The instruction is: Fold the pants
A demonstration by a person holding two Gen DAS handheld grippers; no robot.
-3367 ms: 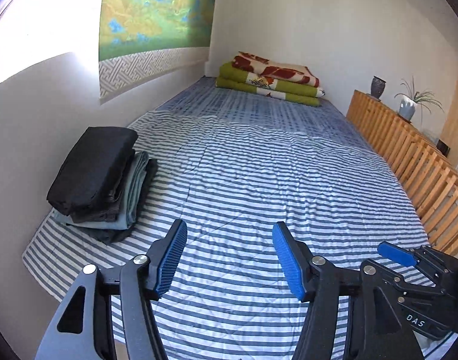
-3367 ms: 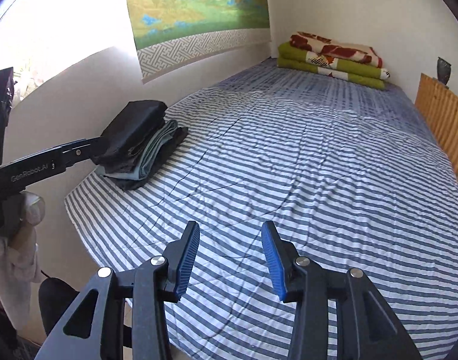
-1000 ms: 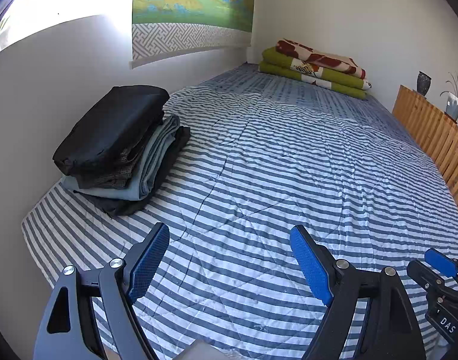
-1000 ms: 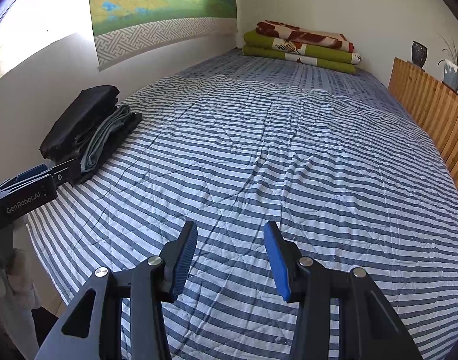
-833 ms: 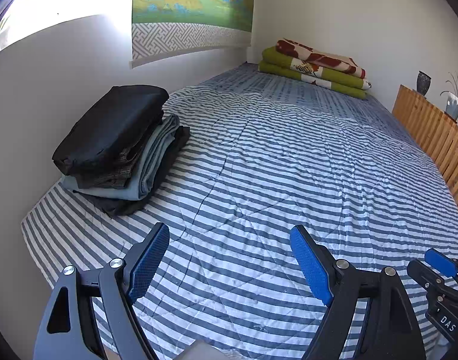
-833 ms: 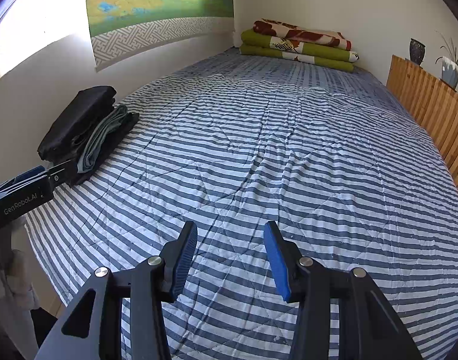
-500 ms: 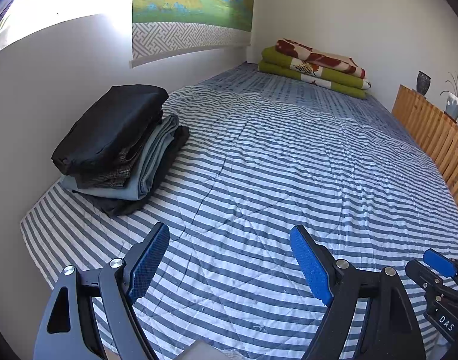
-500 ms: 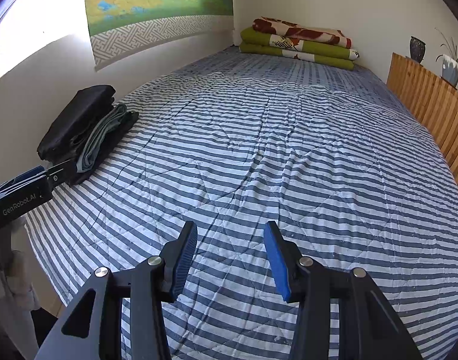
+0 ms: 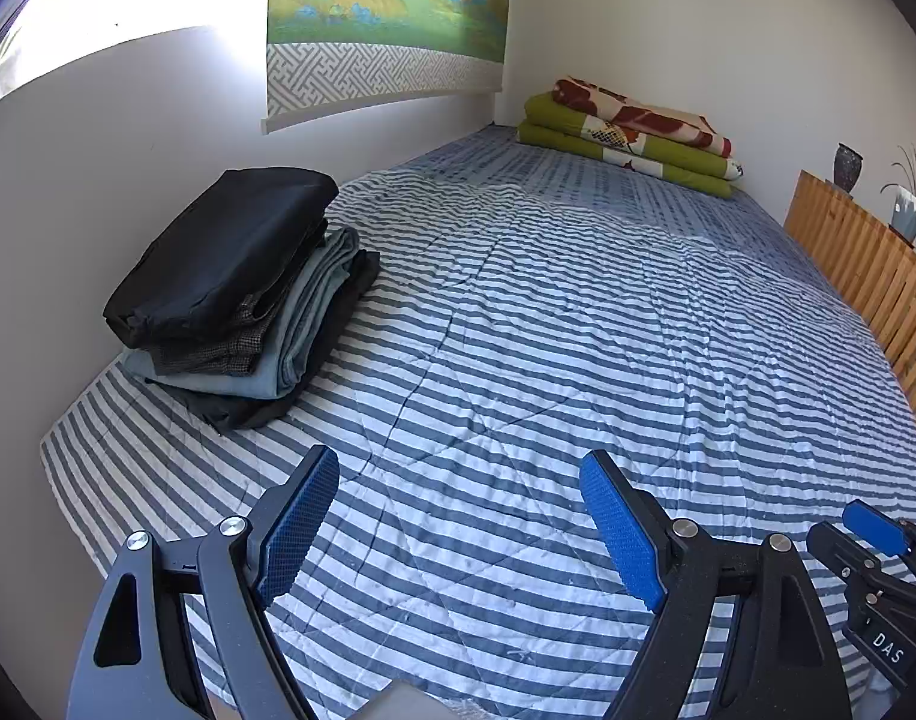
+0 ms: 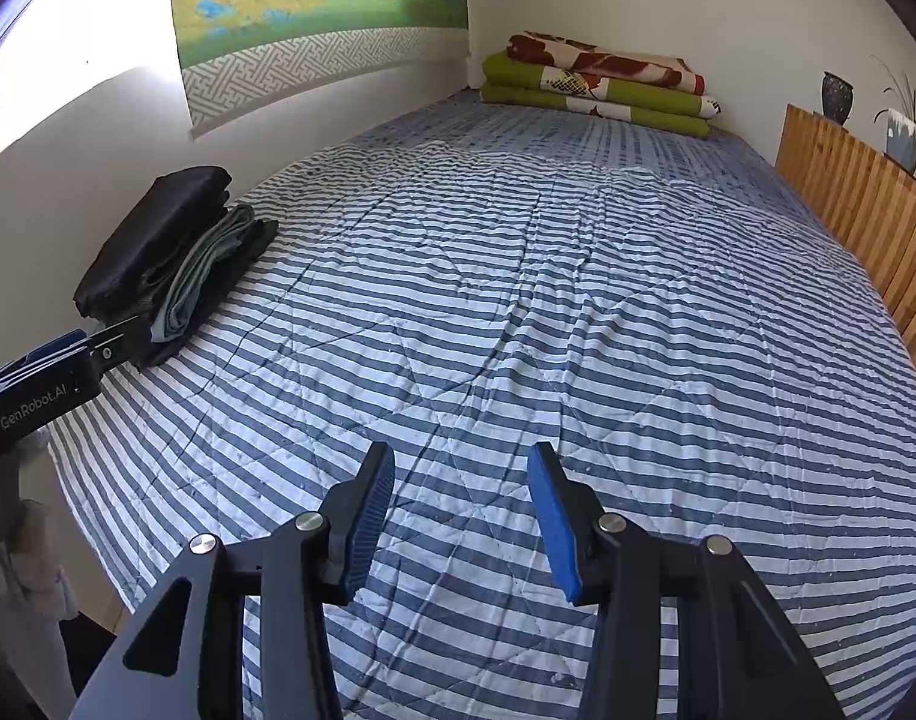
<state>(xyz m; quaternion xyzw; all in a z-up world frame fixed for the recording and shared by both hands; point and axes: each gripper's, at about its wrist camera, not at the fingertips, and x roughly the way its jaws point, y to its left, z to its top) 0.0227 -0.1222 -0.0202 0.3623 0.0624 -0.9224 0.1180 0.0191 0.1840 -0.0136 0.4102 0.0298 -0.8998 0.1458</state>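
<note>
A stack of folded pants (image 9: pixel 236 294), black on top with grey and blue-grey pairs under it, lies at the bed's left edge against the wall; it also shows as the pants stack (image 10: pixel 164 258) in the right wrist view. My left gripper (image 9: pixel 458 459) hovers wide open over the striped quilt (image 9: pixel 577 330), nothing between its blue pads. My right gripper (image 10: pixel 460 453) is open less wide, also empty, over the quilt's near part. One finger (image 10: pixel 116 342) of the left gripper reaches in from the left, in front of the stack. No loose pants lie on the quilt.
Folded green and red blankets (image 9: pixel 631 138) sit at the bed's far end. A wooden slatted rail (image 9: pixel 865 264) runs along the right side, with a vase (image 9: pixel 847 165) and a potted plant (image 9: pixel 910 210) on it. A white wall and a hanging scroll (image 9: pixel 386 18) bound the left.
Since the oldest frames the left gripper has opened wider and both views have shifted over the bed. Over the last second nothing has moved.
</note>
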